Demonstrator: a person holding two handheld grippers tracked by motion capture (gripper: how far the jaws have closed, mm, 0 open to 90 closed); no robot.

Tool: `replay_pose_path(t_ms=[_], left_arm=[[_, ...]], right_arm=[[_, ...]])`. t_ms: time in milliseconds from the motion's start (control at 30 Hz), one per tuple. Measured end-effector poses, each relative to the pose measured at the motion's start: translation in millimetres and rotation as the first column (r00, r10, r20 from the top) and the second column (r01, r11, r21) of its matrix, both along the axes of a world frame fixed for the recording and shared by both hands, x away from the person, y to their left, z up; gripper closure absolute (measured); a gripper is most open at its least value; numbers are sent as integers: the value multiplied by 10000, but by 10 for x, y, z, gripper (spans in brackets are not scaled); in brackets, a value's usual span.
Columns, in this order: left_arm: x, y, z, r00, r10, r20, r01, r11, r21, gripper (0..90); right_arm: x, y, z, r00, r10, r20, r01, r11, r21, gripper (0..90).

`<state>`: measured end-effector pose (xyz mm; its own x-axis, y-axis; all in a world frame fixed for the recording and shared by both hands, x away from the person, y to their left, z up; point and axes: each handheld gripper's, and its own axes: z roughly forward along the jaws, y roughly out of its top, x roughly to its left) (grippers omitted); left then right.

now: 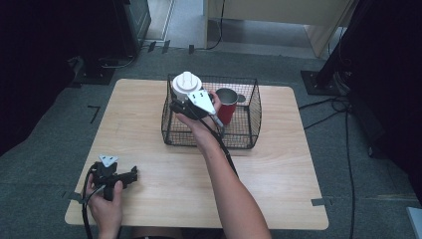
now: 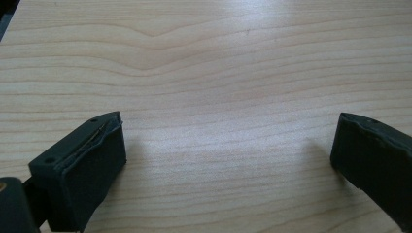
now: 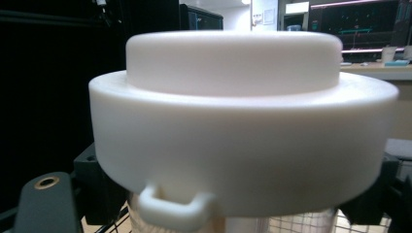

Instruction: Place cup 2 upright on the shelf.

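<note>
The right gripper (image 1: 185, 105) is clenched on a white-lidded jar (image 1: 186, 85) over the wire basket (image 1: 249, 124); its jaw tips are hidden. The left gripper (image 2: 228, 145) rests released on the wooden table (image 1: 149, 99), above grey carpet (image 1: 45, 149).

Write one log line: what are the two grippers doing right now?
right gripper: shut on white-lidded jar at wire basket | left gripper: open, nothing held, over table | red cup: in basket
</note>
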<state>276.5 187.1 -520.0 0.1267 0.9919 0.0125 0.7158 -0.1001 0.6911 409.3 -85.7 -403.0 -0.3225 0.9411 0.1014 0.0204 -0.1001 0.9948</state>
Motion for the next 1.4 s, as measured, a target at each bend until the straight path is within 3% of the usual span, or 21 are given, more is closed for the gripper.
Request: replay_pose_path(t_ms=[367, 900, 1100, 1400], left_arm=[[1, -2, -1, 10000, 22, 10, -22, 10000, -21, 0], [5, -3, -2, 10000, 31, 19, -31, 10000, -21, 0], [5, -4, -3, 10000, 41, 29, -41, 10000, -21, 0], [6, -5, -3, 10000, 48, 39, -48, 10000, -31, 0]], right_arm=[[84, 56, -149, 9995, 26, -321, -38, 9994, -354, 159], [183, -20, -160, 9985, -247, -486, 231, 9992, -327, 159], [240, -39, -192, 9975, -413, -567, 381, 9977, -559, 159], [321, 7, -362, 9952, -444, -875, 339, 9924, -1179, 159]])
